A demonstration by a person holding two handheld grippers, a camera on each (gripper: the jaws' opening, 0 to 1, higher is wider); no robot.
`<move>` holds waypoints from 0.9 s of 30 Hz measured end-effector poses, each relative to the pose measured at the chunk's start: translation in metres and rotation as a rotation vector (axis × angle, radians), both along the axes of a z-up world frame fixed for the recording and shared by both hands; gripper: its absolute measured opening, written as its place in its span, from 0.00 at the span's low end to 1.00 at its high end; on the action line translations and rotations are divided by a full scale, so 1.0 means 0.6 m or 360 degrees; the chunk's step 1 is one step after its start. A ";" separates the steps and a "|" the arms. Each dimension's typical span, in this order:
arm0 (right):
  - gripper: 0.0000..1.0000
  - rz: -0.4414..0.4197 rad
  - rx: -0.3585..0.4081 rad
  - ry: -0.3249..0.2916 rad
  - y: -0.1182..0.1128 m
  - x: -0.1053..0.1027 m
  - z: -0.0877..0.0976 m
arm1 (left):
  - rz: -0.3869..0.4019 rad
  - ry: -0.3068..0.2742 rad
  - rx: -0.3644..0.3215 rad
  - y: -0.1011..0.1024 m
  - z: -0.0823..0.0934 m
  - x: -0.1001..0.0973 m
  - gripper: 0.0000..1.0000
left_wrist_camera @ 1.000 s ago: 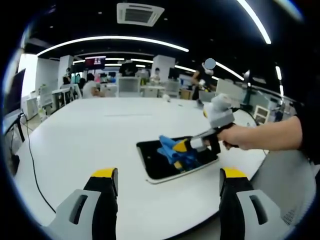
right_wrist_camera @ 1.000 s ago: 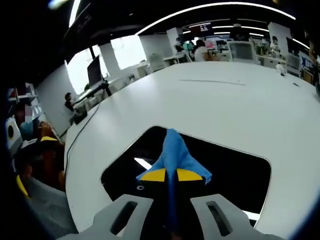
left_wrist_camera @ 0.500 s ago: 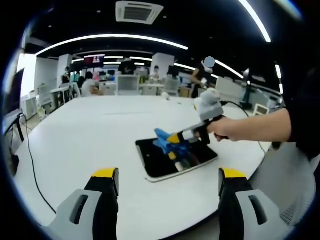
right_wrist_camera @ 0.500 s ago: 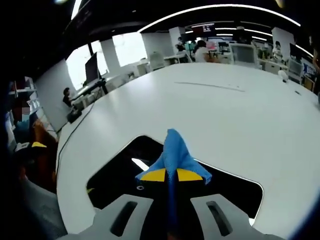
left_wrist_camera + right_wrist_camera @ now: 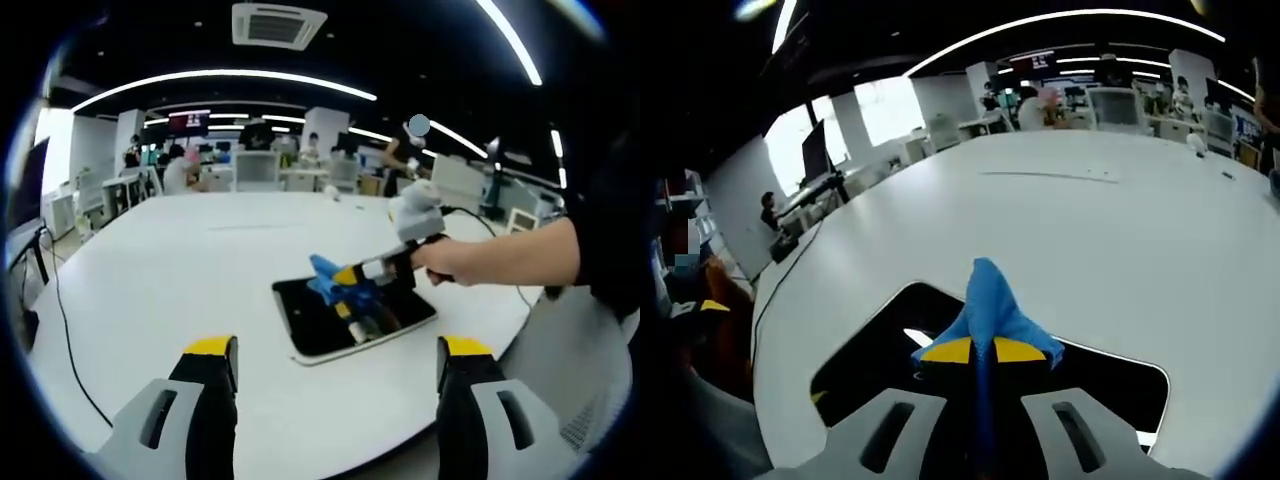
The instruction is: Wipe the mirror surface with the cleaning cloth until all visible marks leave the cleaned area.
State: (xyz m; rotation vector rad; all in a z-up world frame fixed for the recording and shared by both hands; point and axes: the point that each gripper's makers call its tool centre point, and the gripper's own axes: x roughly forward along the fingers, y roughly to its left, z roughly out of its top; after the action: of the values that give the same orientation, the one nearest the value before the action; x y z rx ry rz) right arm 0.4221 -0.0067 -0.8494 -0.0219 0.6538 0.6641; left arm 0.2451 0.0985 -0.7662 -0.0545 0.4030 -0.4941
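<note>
A: Left gripper: jaws spread wide, nothing between them, hovering over the near edge of the white table. Idle, by the look of it.

B: And the mirror?

A: Lies flat on the table, ahead of the left gripper and right of centre. Dark glass, pale rim. I cannot make out any marks on it at this size.

B: Further right?

A: Right gripper, held in a hand that comes in from the right. Its tips sit above the mirror's middle, and its reflection shows in the glass below, so I judge it slightly lifted, not pressing.

B: Its state?

A: Clamped on the cloth. In the right gripper view the jaws of the right gripper meet on the blue fold, which sticks out past the yellow tips, with the mirror beneath.

B: Step in hand?

A: Mid-wipe, I judge, between strokes. Whether the glass is clean cannot be told.

B: Next move?

A: Lower the cloth until it touches the glass, then sweep across the parts not yet covered, keeping the grip firm and the mirror from sliding.
</note>
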 end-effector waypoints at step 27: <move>0.01 -0.0075 -0.0025 0.0013 -0.070 0.004 -0.003 | 0.0001 0.0005 0.0013 0.001 -0.002 0.000 0.81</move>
State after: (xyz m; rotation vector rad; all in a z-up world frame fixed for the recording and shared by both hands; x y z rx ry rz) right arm 0.4245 -0.0487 -0.8510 -0.0181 0.6656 0.6136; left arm 0.2449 0.0989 -0.7672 -0.0473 0.4081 -0.4914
